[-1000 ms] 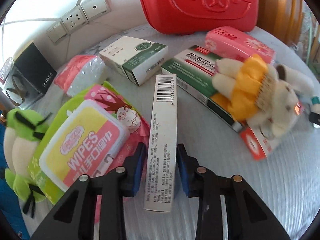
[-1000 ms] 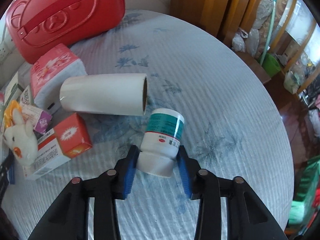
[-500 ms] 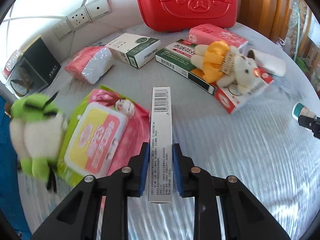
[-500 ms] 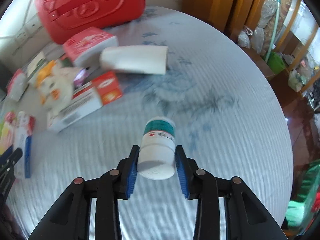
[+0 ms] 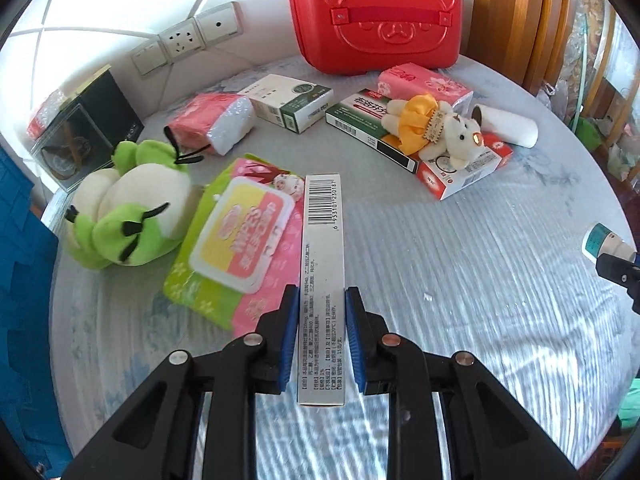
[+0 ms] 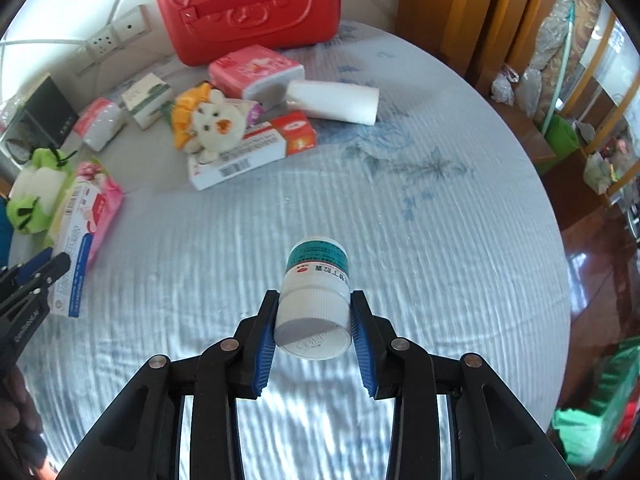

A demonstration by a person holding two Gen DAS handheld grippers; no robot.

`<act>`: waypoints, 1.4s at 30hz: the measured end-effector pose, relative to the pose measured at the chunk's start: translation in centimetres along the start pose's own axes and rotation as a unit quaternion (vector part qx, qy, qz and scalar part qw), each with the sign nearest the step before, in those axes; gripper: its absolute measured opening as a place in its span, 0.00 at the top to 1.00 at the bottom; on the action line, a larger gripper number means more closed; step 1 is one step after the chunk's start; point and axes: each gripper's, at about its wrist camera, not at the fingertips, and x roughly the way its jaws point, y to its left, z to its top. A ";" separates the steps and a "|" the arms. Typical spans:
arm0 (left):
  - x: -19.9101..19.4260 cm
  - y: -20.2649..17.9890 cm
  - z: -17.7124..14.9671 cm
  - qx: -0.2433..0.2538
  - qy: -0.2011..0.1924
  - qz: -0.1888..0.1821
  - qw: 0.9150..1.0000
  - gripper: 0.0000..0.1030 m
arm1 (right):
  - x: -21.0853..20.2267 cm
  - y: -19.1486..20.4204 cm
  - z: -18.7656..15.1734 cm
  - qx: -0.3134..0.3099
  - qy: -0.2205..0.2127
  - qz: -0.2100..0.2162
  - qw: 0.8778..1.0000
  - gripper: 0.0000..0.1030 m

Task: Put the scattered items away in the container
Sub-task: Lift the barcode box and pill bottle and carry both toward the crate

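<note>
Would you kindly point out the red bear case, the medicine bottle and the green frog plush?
red bear case (image 5: 376, 20): left wrist view, embossed front face.
medicine bottle (image 6: 314, 276): right wrist view, white label below the teal band.
green frog plush (image 5: 128, 204): left wrist view, cream belly.

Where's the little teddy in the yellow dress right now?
The teddy lies on top of the long medicine boxes near the table's far side, just before the red case.

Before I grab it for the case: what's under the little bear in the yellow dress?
The bear lies on a long green-and-white box and a red-and-white box. A purple packet peeks out behind it. Whatever lies directly beneath its body is hidden.
</note>
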 end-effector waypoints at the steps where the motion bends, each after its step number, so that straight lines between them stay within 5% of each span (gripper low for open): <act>1: -0.4 0.3 -0.1 -0.002 -0.001 0.000 1.000 0.78 | -0.7 0.3 -0.1 -0.002 -0.003 0.001 1.000 0.67; 23: -12.7 5.7 0.8 -0.023 -0.080 -0.027 0.996 0.78 | -15.2 3.9 -0.5 -0.017 -0.085 0.038 0.996 0.67; 33: -17.7 7.7 0.5 -0.009 -0.119 -0.029 0.992 0.78 | -18.1 5.3 -2.3 -0.014 -0.103 0.048 0.993 0.67; 42: -22.2 12.5 -0.3 0.005 -0.139 -0.039 0.990 0.78 | -19.8 11.0 -3.6 -0.023 -0.112 0.056 0.992 0.67</act>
